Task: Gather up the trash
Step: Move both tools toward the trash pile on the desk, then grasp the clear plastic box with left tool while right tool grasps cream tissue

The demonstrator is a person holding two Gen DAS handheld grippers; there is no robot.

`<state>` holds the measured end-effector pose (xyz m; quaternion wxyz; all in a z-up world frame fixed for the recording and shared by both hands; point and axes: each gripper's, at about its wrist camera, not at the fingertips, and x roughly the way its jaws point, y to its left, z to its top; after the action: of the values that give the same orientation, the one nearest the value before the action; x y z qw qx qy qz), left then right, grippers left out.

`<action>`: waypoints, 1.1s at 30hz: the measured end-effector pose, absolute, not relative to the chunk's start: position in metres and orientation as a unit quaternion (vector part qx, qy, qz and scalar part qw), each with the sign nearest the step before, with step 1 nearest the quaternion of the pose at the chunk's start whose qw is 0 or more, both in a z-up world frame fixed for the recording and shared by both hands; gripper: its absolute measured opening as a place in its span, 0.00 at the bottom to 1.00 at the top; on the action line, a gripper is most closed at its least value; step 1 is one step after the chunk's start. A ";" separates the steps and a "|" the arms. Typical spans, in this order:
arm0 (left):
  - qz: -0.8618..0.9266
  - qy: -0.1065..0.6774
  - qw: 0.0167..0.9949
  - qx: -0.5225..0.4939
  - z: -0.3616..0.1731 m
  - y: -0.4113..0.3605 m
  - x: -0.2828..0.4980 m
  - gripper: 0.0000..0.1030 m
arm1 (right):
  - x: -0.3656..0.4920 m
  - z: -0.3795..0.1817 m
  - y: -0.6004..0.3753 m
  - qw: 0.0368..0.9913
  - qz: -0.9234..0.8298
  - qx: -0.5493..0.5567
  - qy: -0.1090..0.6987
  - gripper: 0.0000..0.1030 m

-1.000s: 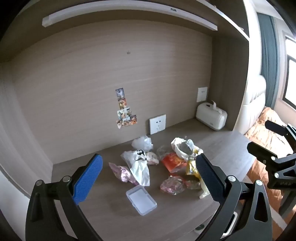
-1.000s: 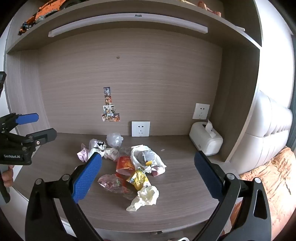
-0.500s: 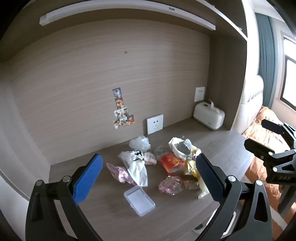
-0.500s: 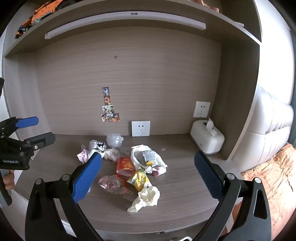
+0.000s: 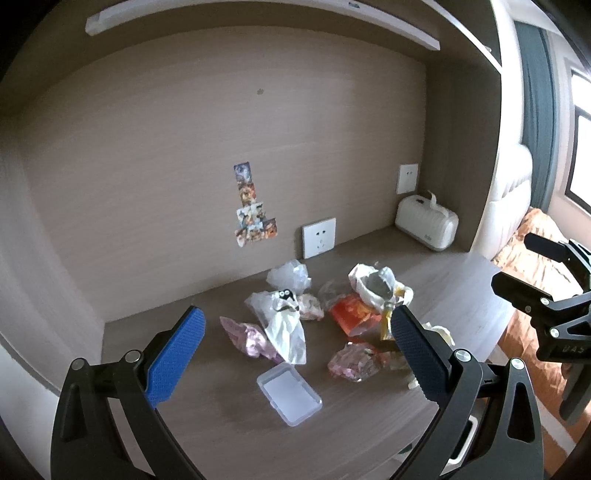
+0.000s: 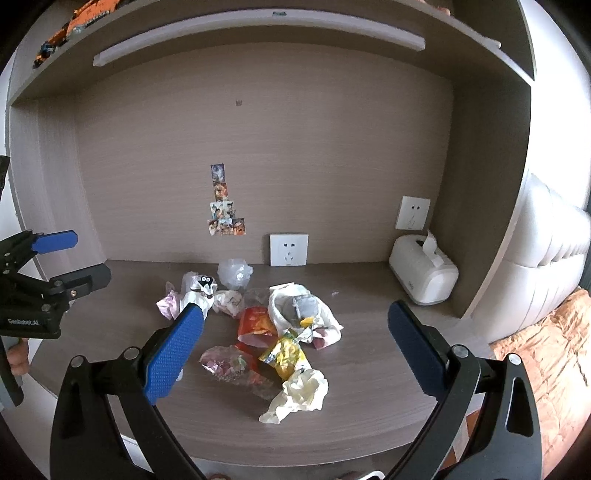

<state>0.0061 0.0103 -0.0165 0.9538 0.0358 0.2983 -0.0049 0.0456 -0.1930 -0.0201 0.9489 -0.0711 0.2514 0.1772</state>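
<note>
A heap of trash lies mid-desk: an orange wrapper point(image 6: 256, 325), a yellow wrapper point(image 6: 283, 353), a crumpled cream tissue point(image 6: 300, 393), a pink foil wrapper point(image 5: 247, 338), a white bag with cartoon eyes point(image 5: 282, 321), and a clear plastic lid point(image 5: 289, 392) near the front. My left gripper point(image 5: 295, 354) hovers open in front of the heap and above it, holding nothing. My right gripper point(image 6: 295, 339) is also open and empty, back from the desk's front edge. Each gripper shows at the edge of the other's view: left gripper point(image 6: 55, 258), right gripper point(image 5: 524, 266).
A white tissue box point(image 6: 423, 275) stands at the back right of the wooden desk point(image 6: 369, 369). Wall sockets point(image 6: 289, 249) and stickers point(image 6: 223, 210) are on the back panel. A shelf point(image 6: 258, 33) runs overhead. An orange bedspread point(image 6: 546, 362) lies to the right.
Both views have shifted slightly; the trash heap sits a little lower and closer in the frames. Both grippers stay open and nothing on the desk has moved.
</note>
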 end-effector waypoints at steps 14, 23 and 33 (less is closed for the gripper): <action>0.015 0.358 0.933 0.031 -0.077 0.026 0.029 0.96 | 0.068 -0.067 -0.184 0.933 0.184 -0.075 0.299 0.97; 0.025 0.401 0.915 0.036 -0.129 0.021 0.051 0.96 | 0.094 -0.116 -0.187 0.918 0.163 -0.075 0.353 0.97; 0.056 0.458 0.887 -0.005 -0.187 0.035 0.071 0.96 | 0.127 -0.164 -0.204 0.899 0.143 -0.050 0.411 0.97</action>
<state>0.0712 0.0350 -0.1867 0.8875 -0.0046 0.4575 0.0555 0.1266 -0.2039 -0.1638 0.8991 -0.0497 0.4107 0.1430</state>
